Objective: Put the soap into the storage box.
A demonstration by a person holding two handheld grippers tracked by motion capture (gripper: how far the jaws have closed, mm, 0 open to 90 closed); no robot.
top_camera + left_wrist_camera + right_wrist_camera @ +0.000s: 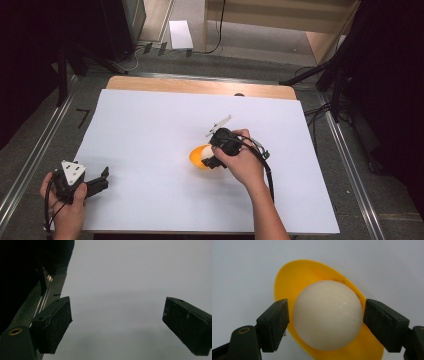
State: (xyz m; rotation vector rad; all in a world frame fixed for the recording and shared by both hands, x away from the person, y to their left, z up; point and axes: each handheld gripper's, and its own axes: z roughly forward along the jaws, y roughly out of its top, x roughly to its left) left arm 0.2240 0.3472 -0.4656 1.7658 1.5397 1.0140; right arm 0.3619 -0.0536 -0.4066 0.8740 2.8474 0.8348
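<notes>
So the white ball (pixel 327 315) was sitting in the yellow bowl (pixel 287 280), a bit right of the middle of the white sheet (pixel 150 125) on the table, and the right gripper (pixel 209 156) was right on top of it. In the right gripper view the ball lay dead centre between the two black pads (pixel 274 325), one pad on each side at about the ball's widest point. The jaws were set only narrowly wider than the ball: there was a thin sliver of a gap on either flank, so I'd call that loose, not squeezing (the right-hand pad was so close it's hard to swear it wasn't grazing). A ball has no long axis to fuss over, so what mattered was that the pads straddled its middle while the bowl's rim ran behind and below them.

The left gripper (pixel 97 182) was parked well apart at the near left corner of the sheet, jaws spread wide with nothing in between. The right hand (pixel 240 162) was obviously the nearer one for whatever came next.
</notes>
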